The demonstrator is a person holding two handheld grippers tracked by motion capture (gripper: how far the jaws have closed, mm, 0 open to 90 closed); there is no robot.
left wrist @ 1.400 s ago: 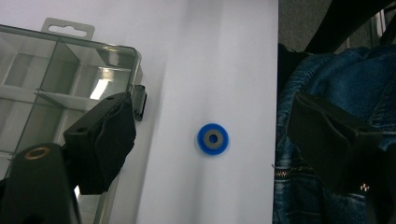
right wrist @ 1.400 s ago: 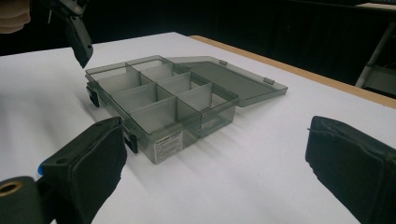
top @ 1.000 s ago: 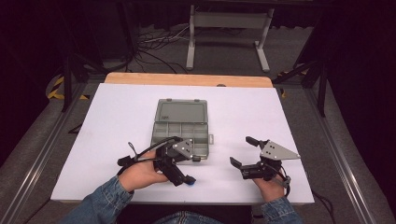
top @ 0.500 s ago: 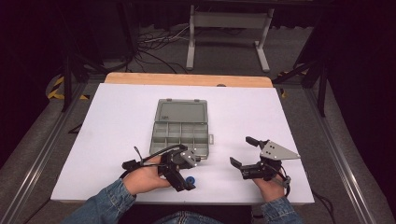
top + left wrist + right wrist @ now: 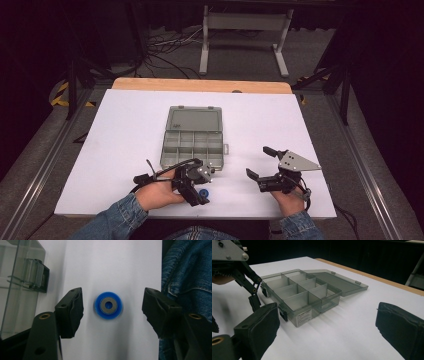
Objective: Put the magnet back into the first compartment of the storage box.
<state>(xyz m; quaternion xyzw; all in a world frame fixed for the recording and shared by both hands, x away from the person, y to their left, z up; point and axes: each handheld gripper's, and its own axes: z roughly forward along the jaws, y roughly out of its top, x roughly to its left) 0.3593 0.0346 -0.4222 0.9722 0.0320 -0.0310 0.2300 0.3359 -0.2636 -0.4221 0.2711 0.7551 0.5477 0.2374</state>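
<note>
Just in front of the open organizer box [image 5: 193, 142], left gripper [image 5: 112, 305] straddles the blue disc [image 5: 108, 305] flat on the table [image 5: 125, 120], jaws half-open, just closing, not yet touching; next: pinch, lift into a compartment.

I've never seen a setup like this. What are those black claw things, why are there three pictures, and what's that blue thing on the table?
A person at a white table holds a two-jaw gripper in each hand. One camera looks down from above; two more ride on the grippers and look along their black jaws. On the table lies a clear compartment box with its lid open. The left gripper points down over a small blue ring with a grey centre; its jaws have just been closing, but the pads do not touch the ring yet. The right gripper is open, holds nothing and faces the box.
</note>
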